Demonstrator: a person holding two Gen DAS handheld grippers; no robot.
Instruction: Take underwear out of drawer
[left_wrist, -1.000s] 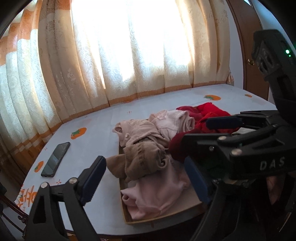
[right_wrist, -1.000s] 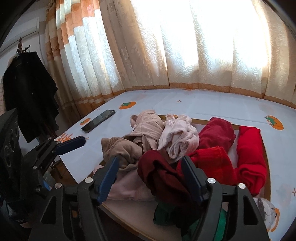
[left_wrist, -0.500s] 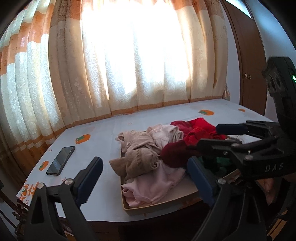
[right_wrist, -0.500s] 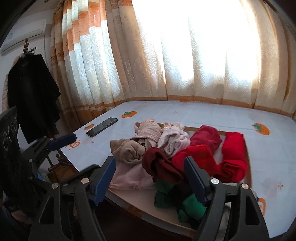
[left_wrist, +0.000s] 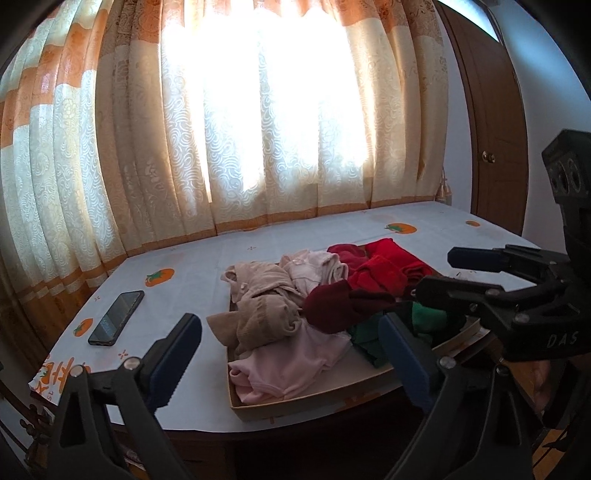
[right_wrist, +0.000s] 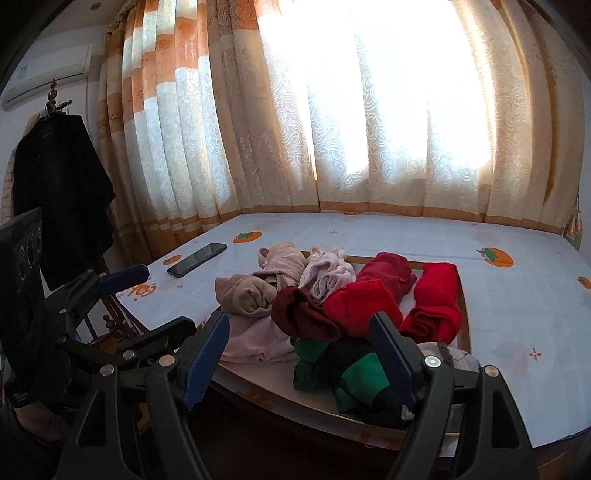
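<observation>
The drawer (right_wrist: 463, 295) lies on the table's near edge, heaped with underwear (right_wrist: 354, 310). Both the left gripper (left_wrist: 291, 354) and right gripper (right_wrist: 299, 347) hang spread and empty in front of it. Best pinch one top piece, perhaps the maroon roll (right_wrist: 303, 314). The drawer's near rim is hidden behind fingers.

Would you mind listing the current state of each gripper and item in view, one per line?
left gripper: open, empty, short of the drawer.
right gripper: open, empty.
drawer: lying on the table, uncovered, full of clothes.
maroon garment: crumpled on top of the pile.
green garment: bunched at the near edge.
pink garment: lying flat, loosely folded.
phone: flat on the table, screen dark.
curtains: drawn shut.
</observation>
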